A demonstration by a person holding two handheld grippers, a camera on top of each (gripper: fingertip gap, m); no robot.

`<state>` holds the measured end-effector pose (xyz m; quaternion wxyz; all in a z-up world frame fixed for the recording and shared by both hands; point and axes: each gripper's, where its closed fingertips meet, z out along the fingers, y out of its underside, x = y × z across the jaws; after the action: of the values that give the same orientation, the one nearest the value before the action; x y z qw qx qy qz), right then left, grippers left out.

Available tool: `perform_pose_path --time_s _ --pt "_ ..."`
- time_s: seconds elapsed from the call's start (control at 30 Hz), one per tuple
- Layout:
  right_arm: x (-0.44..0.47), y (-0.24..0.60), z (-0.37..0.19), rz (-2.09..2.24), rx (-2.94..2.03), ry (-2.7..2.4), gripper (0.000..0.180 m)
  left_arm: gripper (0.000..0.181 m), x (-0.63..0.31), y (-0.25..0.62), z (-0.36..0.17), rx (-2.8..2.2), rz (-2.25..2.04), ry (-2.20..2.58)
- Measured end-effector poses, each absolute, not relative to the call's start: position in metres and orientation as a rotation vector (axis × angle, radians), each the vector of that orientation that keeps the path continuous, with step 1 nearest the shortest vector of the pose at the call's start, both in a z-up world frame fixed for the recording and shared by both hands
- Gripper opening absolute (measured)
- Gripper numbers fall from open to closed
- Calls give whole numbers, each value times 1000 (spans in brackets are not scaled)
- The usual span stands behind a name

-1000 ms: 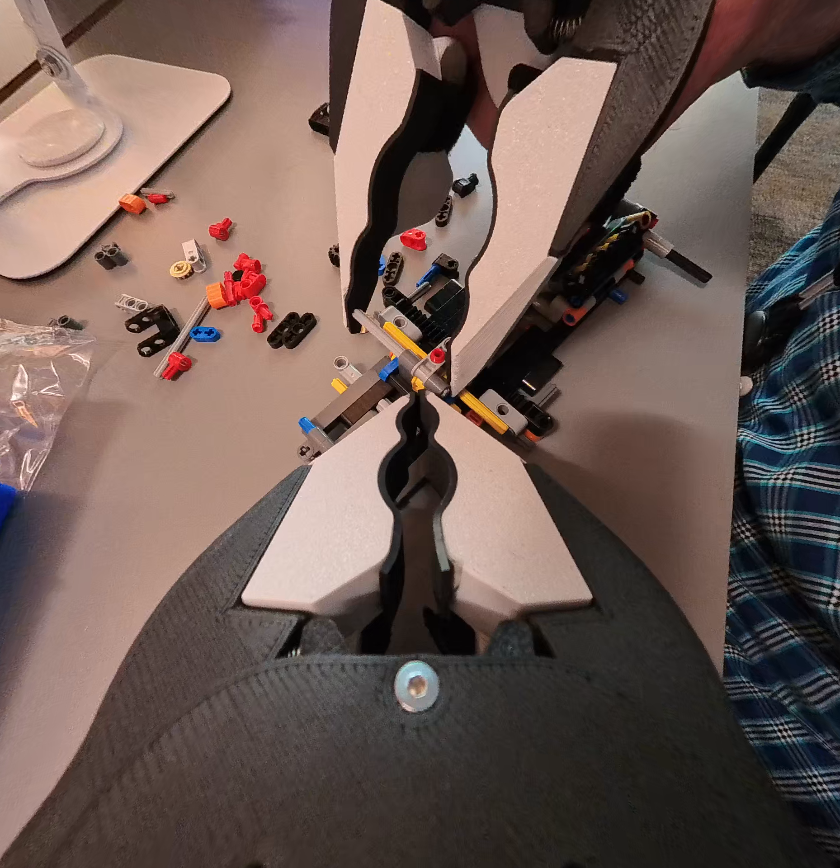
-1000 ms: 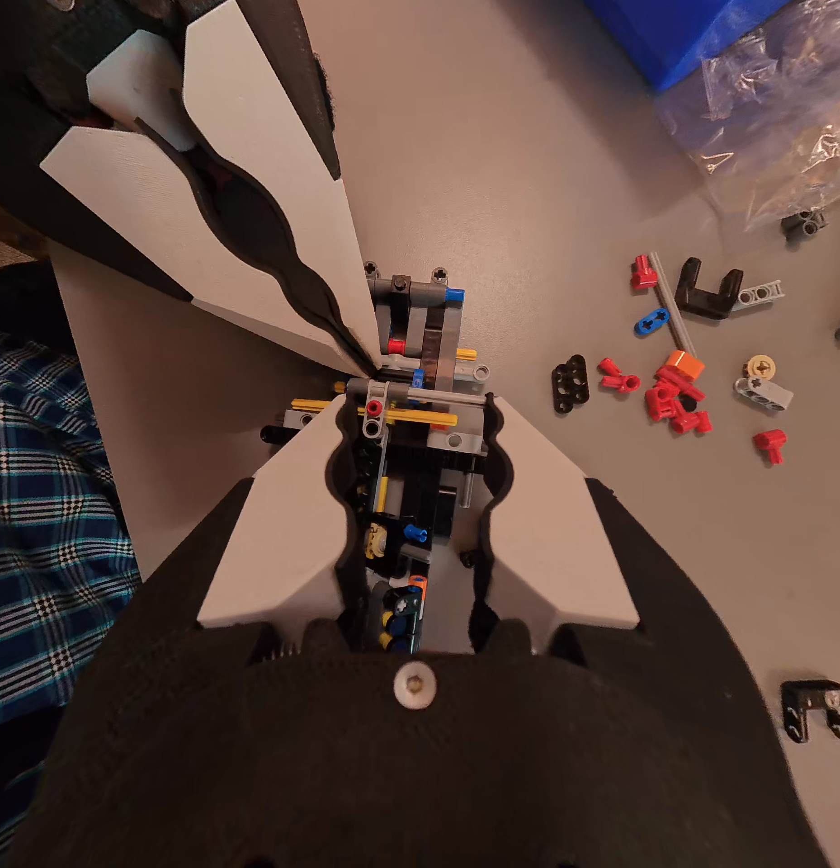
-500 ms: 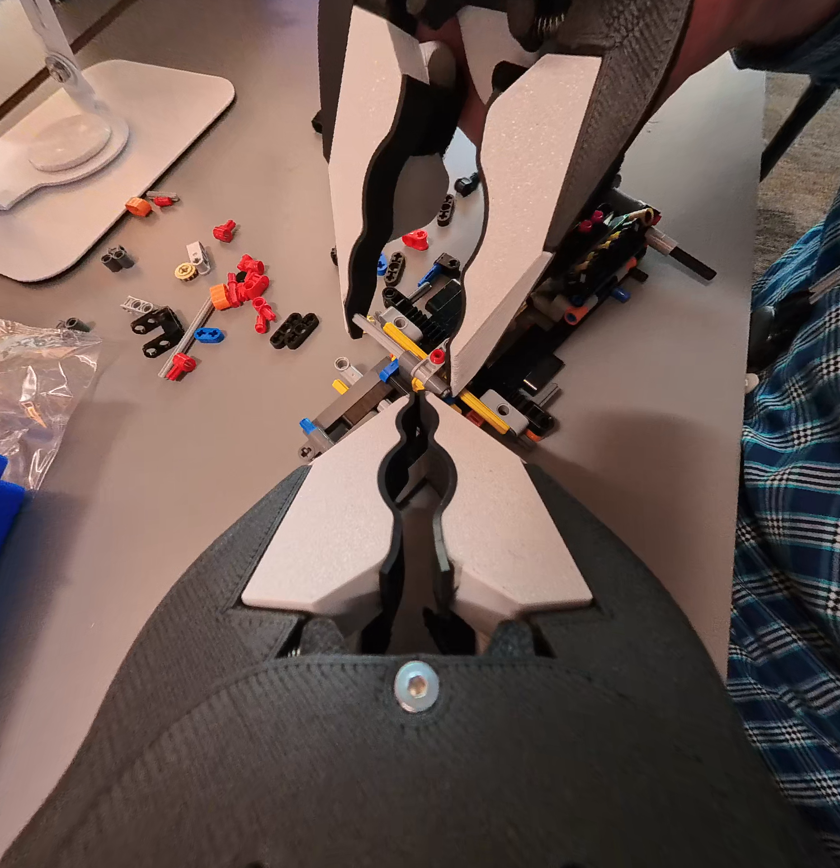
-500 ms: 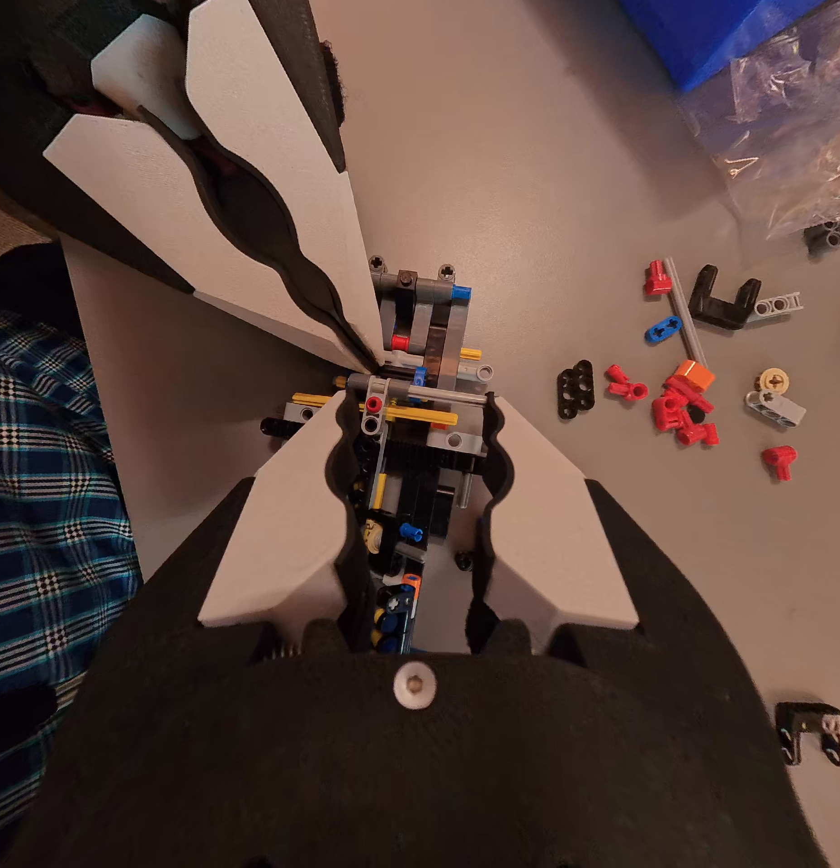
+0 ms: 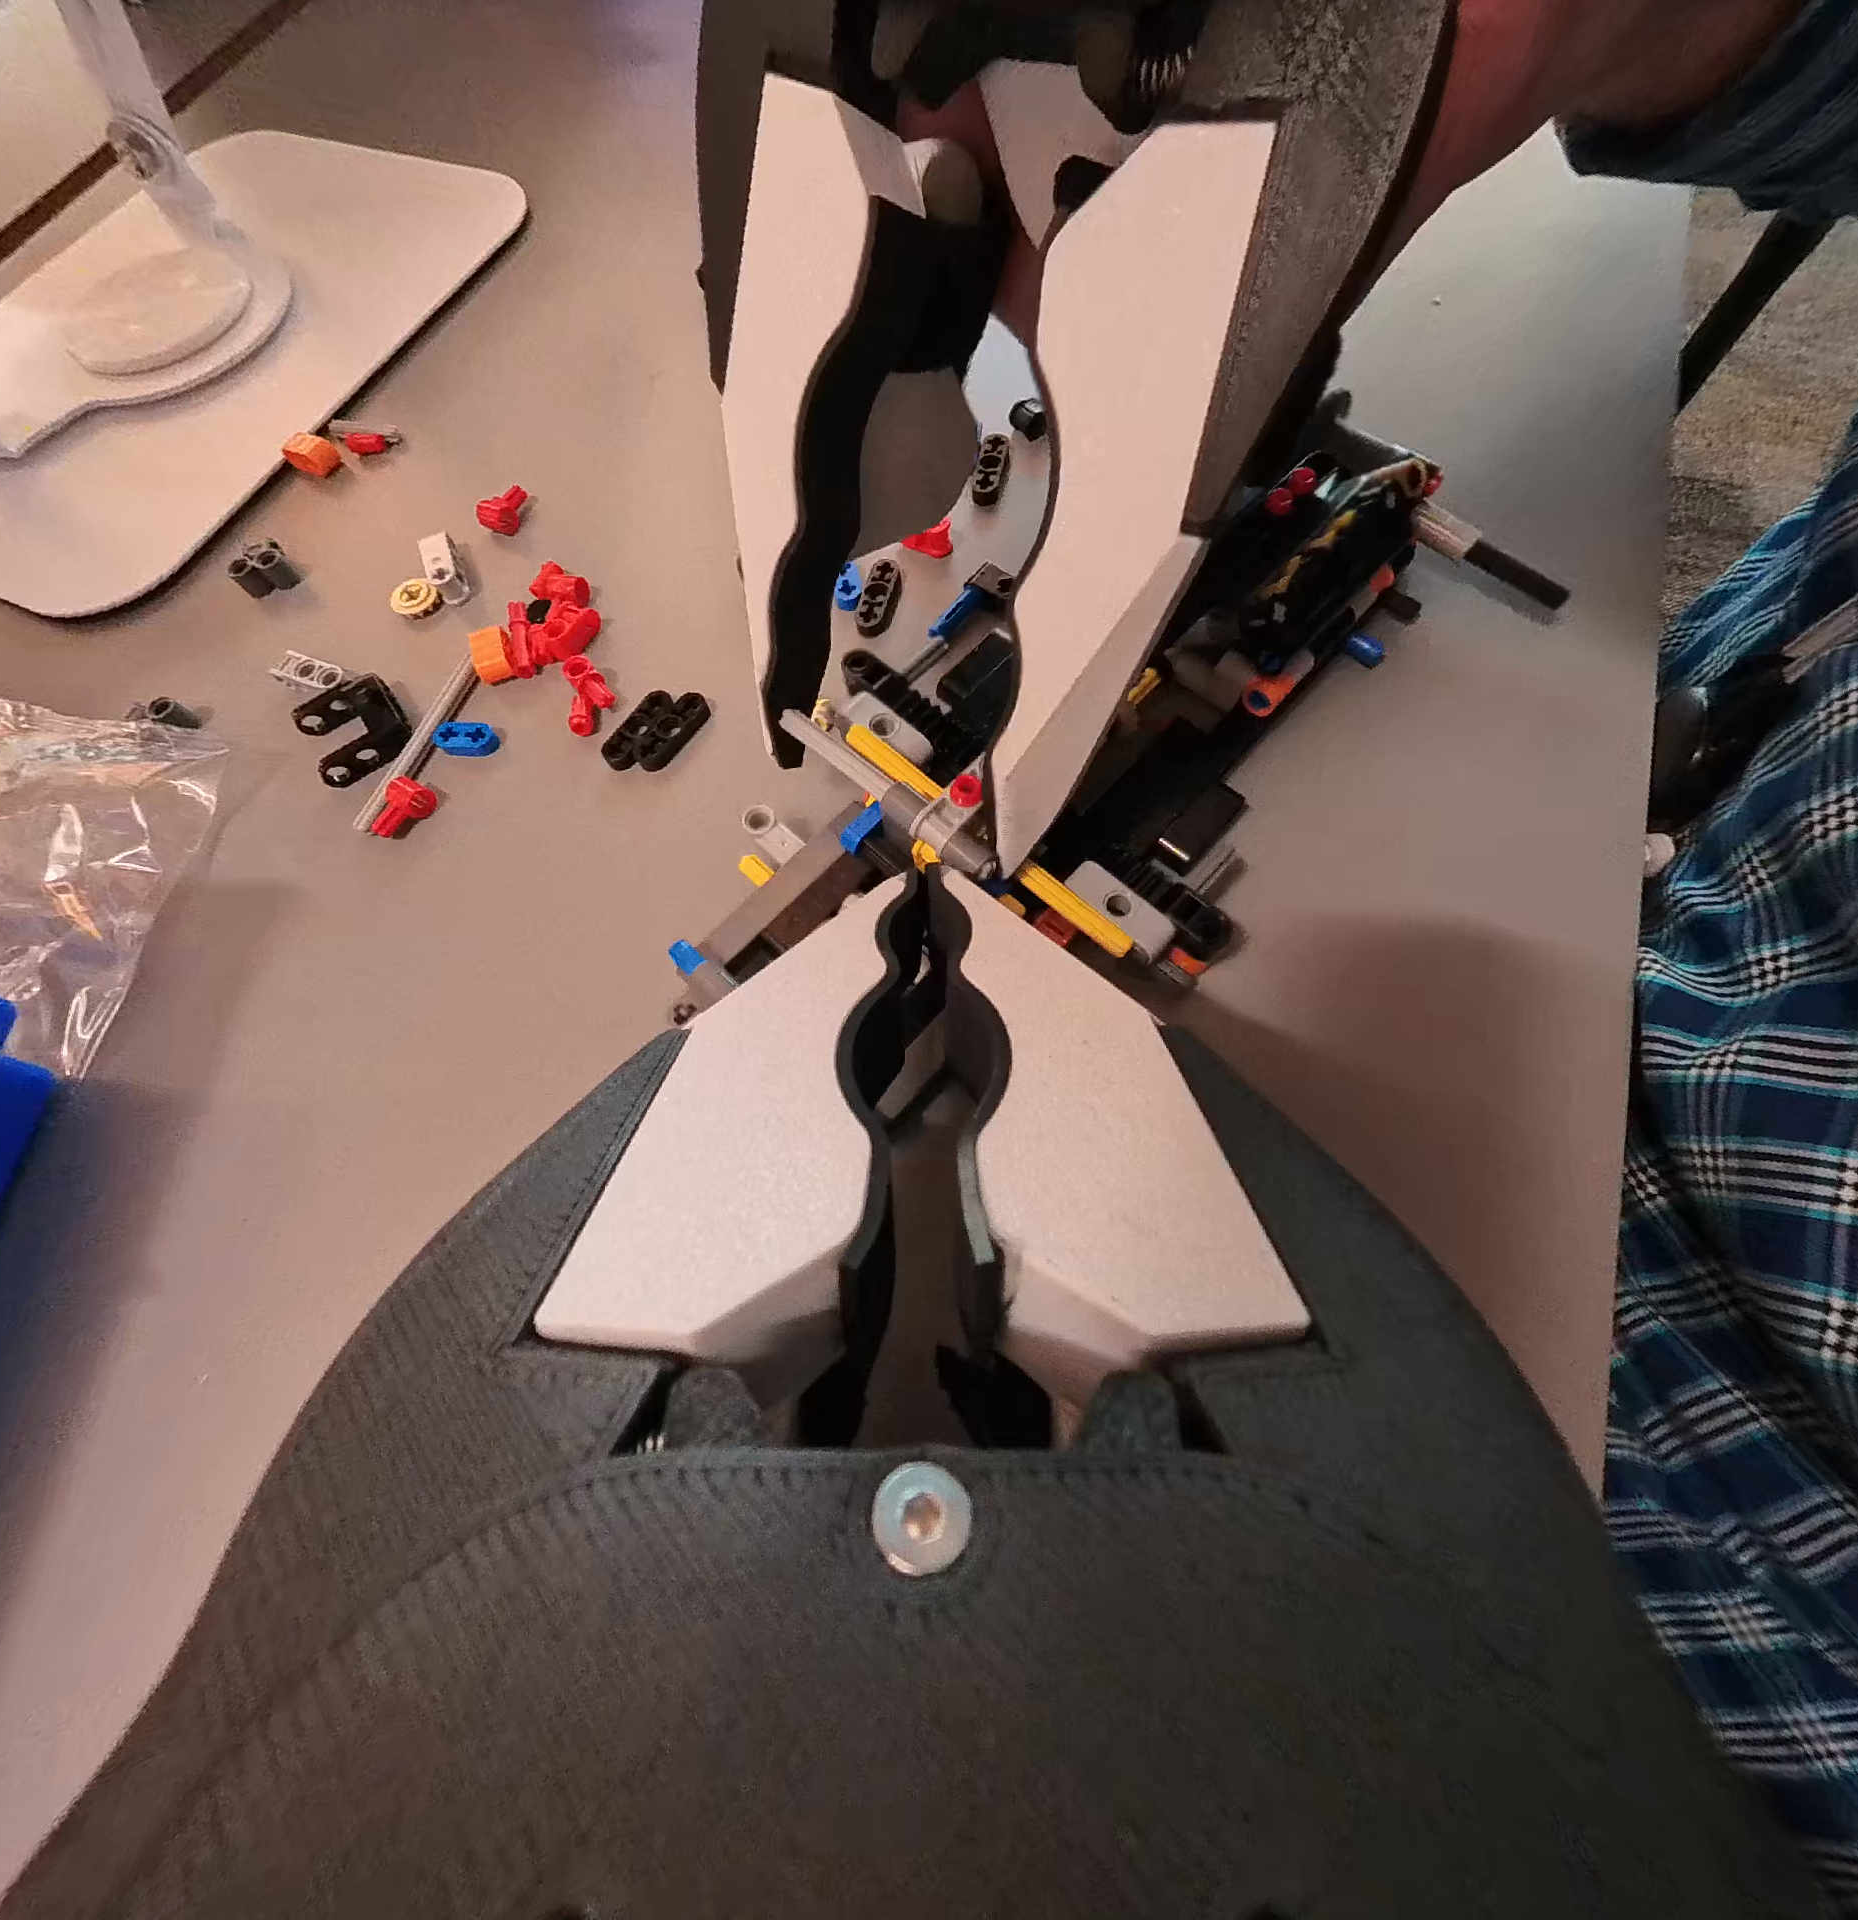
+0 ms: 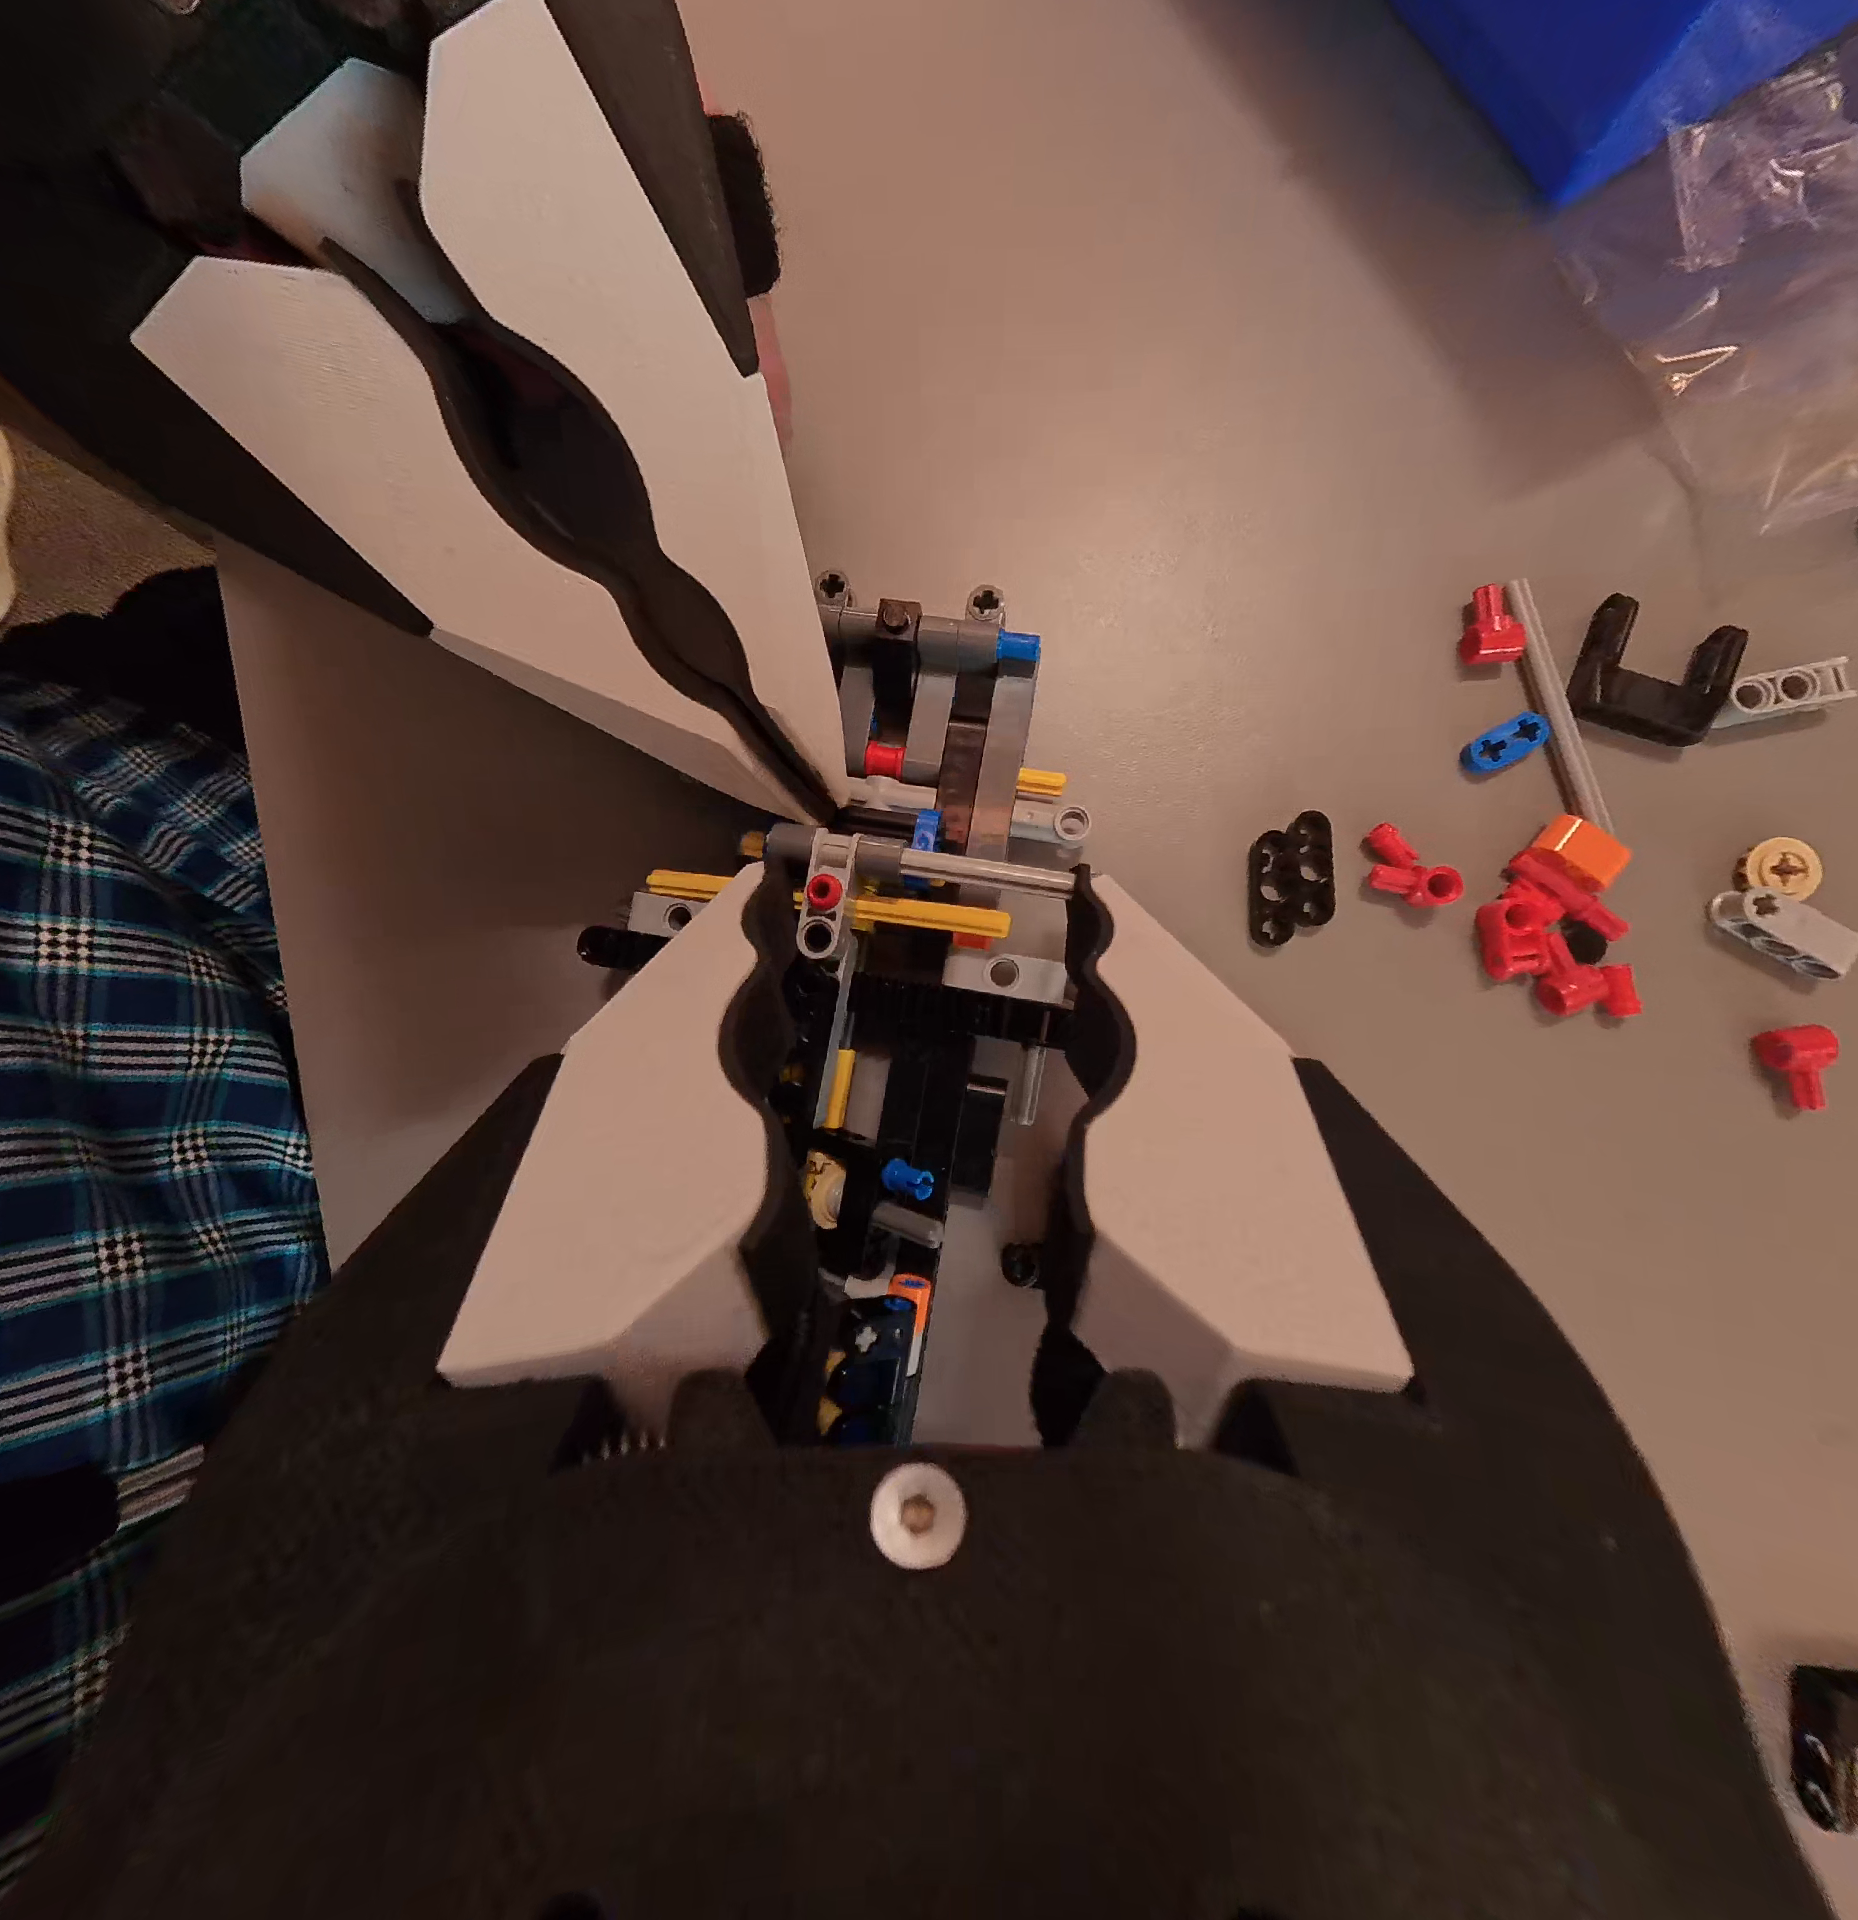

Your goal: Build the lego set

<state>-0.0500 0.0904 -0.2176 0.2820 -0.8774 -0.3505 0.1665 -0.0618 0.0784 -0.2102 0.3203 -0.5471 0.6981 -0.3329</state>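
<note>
The lego model, a long black chassis with yellow, grey, blue and red parts, lies on the grey table. My right gripper straddles its front end with one finger on each side and clamps it; it enters the left wrist view from the top. A grey axle runs crosswise between its fingertips. My left gripper is shut, its tips touching the model at that axle's end. It comes in from the upper left in the right wrist view. I cannot tell if it pinches anything.
Loose red, black, blue and orange parts lie beside the model, also in the right wrist view. A white stand base, a clear plastic bag and a blue box sit farther off. A person's plaid shirt is at the table edge.
Almost nothing. Both grippers stay at the model's front end with the same grip. The views have only shifted slightly.
</note>
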Motion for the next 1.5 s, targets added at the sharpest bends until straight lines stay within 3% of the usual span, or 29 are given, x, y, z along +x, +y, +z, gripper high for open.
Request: perform_pose_path --time_s 0.13,0.27,0.47,0.67,0.83,1.5 --pt "-51 92 -217 506 -2334 -937 52 0 -64 74 -204 -1403 -957 1839" --pt "-52 89 -217 555 -2353 -961 52 16 -62 70 -206 -1368 -960 1893" --pt "-45 88 -216 461 -2385 -952 52 10 -61 69 -208 -1309 -958 1957" --pt "-48 83 -218 415 -2433 -914 77 18 -66 73 -208 -1238 -935 2043" --pt "-51 83 -222 431 -2443 -862 63 21 -61 70 -215 -1178 -910 2106" --pt "-47 87 -227 270 -2422 -943 67 6 -58 59 -215 -1114 -920 2120"
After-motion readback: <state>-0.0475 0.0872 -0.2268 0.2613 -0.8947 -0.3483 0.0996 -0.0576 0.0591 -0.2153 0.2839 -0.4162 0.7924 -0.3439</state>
